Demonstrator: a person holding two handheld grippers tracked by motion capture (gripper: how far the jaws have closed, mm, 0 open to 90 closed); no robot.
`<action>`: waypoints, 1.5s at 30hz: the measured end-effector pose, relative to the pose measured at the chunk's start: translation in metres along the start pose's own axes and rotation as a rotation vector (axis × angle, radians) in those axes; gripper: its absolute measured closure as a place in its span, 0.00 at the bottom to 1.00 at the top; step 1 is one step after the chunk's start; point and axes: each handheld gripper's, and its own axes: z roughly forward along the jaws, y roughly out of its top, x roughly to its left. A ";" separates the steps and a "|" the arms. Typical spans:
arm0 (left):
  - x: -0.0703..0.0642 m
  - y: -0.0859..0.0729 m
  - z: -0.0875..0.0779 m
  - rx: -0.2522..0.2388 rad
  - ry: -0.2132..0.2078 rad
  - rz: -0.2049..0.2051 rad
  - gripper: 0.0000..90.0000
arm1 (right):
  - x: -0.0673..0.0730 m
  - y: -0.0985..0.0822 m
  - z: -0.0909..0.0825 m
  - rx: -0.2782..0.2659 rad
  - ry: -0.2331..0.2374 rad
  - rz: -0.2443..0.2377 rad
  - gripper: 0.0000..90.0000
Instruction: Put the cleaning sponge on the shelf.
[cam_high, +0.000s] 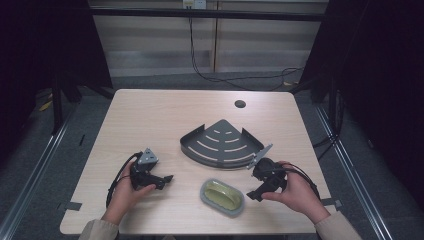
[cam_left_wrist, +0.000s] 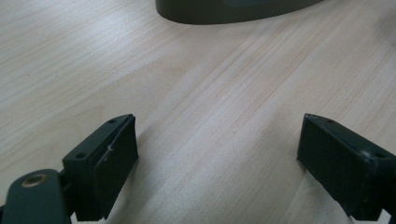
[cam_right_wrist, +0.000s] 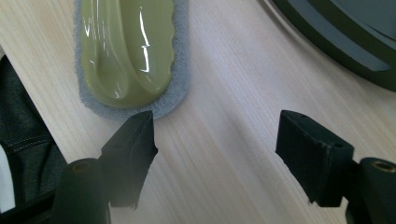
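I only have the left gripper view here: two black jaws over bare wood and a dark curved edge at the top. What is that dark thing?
Observer: It is a dark fan-shaped corner shelf with curved slots, lying flat near the middle of the table.
Operator: Anything else on the table?
Observer: An olive-green scrubber on a grey pad, at the near edge, between the two hands.
Operator: Where is the right gripper?
Observer: The right gripper hangs just right of the scrubber, jaws apart with nothing between them; in its own view one jaw tip stands at the pad's edge.
Operator: And the left gripper?
Observer: The left gripper is open too, over bare wood left of the scrubber.
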 end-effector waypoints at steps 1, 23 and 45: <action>0.000 0.000 0.000 -0.002 -0.002 0.000 0.13 | 0.000 0.002 -0.001 0.009 -0.003 -0.003 0.31; 0.000 0.000 0.000 -0.002 -0.003 -0.001 0.13 | 0.016 0.044 -0.004 0.142 0.008 -0.077 0.32; 0.000 0.000 0.000 -0.006 -0.004 -0.006 0.13 | 0.032 0.070 0.005 0.198 0.029 -0.129 0.37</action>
